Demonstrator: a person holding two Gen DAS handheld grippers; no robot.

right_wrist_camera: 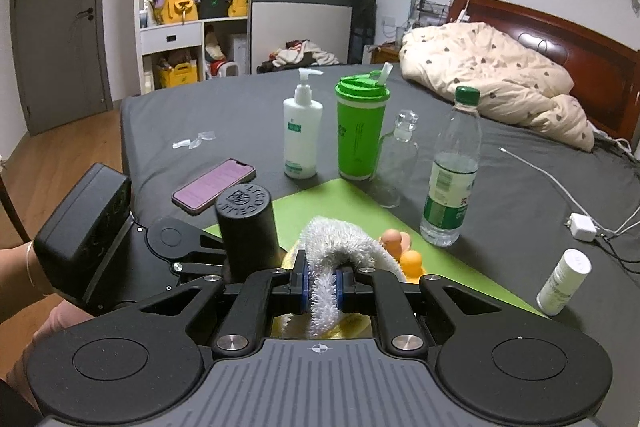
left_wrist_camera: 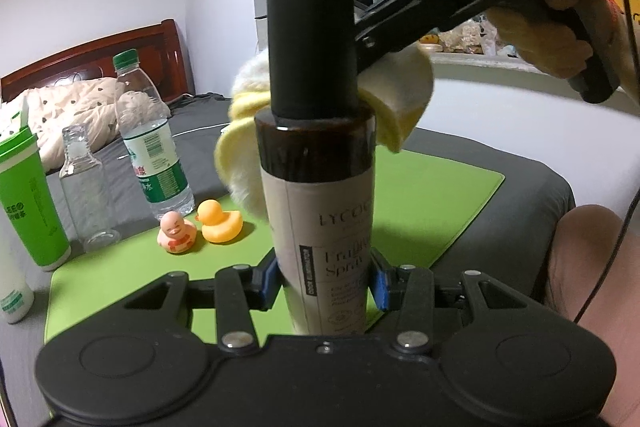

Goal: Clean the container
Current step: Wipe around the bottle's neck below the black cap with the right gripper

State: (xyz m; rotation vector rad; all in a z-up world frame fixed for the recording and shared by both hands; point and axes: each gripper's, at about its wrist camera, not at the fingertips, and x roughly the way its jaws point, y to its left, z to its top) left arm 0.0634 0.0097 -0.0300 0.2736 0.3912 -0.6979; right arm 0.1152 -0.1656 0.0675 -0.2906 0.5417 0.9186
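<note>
My left gripper (left_wrist_camera: 324, 283) clamped the spray bottle (left_wrist_camera: 320, 187) upright over the green mat (left_wrist_camera: 432, 211), steadying it while my right gripper (right_wrist_camera: 322, 287) pinched the cloth (right_wrist_camera: 340, 247) against its shoulder for wiping.

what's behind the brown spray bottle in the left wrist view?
A yellow-and-white terry cloth, pinched in the right gripper, sits against the black-capped brown spray bottle held by the left gripper. The cloth's middle and the contact spot are hidden by the bottle.

Rubber duck (left_wrist_camera: 219, 222) beside water bottle (left_wrist_camera: 149, 139)
</note>
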